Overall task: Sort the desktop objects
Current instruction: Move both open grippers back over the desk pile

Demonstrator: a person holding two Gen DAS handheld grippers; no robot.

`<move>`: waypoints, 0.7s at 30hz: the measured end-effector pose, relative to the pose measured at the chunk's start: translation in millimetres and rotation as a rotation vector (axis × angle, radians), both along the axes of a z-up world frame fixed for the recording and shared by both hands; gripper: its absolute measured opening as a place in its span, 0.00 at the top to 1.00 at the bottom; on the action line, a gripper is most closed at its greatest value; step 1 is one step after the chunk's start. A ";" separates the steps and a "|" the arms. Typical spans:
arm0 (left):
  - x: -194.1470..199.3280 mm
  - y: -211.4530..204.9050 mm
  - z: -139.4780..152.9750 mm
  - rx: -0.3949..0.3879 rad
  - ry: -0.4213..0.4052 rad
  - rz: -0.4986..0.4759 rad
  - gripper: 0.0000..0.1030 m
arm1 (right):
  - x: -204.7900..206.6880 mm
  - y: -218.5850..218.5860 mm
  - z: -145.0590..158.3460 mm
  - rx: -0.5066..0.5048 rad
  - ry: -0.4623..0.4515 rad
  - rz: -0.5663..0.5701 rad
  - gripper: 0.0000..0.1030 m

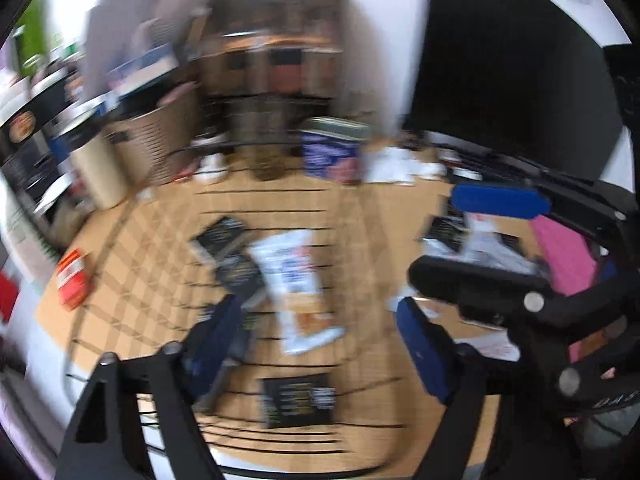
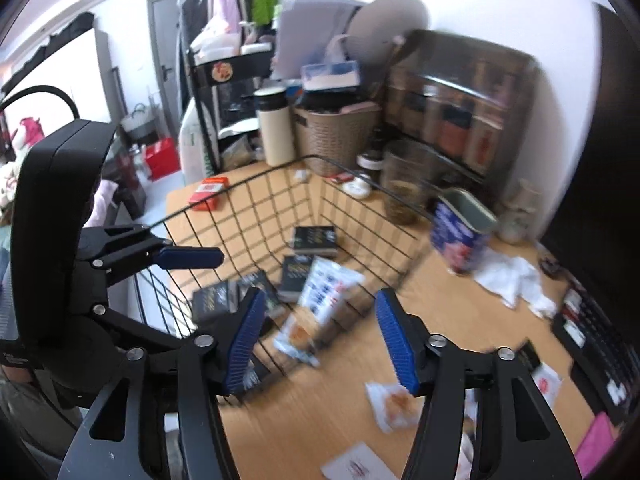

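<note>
1. The left gripper [image 1: 316, 340] hung over the black wire basket [image 2: 280, 184], its blue-padded jaws standing wide apart with nothing pressed between them.
2. The right gripper [image 2: 320, 336] was beside it at the basket's near rim, its jaws also parted and empty; in the left wrist view it showed at the right edge as a blue pad and a black frame.
3. Inside the basket, on the wooden desk [image 2: 440, 320] seen through the wire, lay several small black packets with gold print [image 2: 316, 240], some flat and some overlapping one another.
4. A white snack packet with blue print [image 1: 296, 272] lay among them, slanted, its lower end showing an orange-brown picture. In the right wrist view it sat just beyond the gap between the right jaws, blurred, so whether it rested fully on the basket floor could not be told.
5. Outside the basket, on the desk near the right gripper, lay another white snack wrapper [image 2: 392, 400] and a white sachet [image 2: 356, 464] at the bottom edge.
6. An orange and white box [image 2: 210, 194] lay on the desk beyond the basket's far left corner.
7. A blue tin [image 2: 460, 232] stood to the right of the basket, with crumpled white tissue [image 2: 516, 280] just beside it.
8. A brown woven bin [image 2: 336, 136] and a cream flask [image 2: 274, 124] stood behind the basket by the wall.
9. A black keyboard [image 2: 592, 336] lay along the right edge of the desk.
</note>
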State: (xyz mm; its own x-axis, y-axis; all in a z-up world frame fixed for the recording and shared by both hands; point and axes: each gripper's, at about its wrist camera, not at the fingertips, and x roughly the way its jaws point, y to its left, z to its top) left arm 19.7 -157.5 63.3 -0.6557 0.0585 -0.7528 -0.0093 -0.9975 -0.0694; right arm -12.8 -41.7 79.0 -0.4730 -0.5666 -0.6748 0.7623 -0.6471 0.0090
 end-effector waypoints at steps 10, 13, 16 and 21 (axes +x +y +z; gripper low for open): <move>-5.8 116.2 -14.4 -0.028 -0.010 -0.236 0.07 | 29.9 130.3 -13.3 -0.038 0.013 -0.203 0.14; -8.2 141.6 -24.7 -0.071 -0.031 -0.283 0.07 | 36.2 160.2 -24.7 -0.033 -0.004 -0.250 0.13; -16.5 155.8 -41.6 -0.082 -0.074 -0.303 0.07 | 37.5 184.4 -38.4 -0.005 -0.015 -0.302 0.13; -36.2 164.1 -75.2 -0.075 -0.180 -0.309 0.07 | 21.0 220.6 -72.7 0.056 -0.062 -0.420 0.13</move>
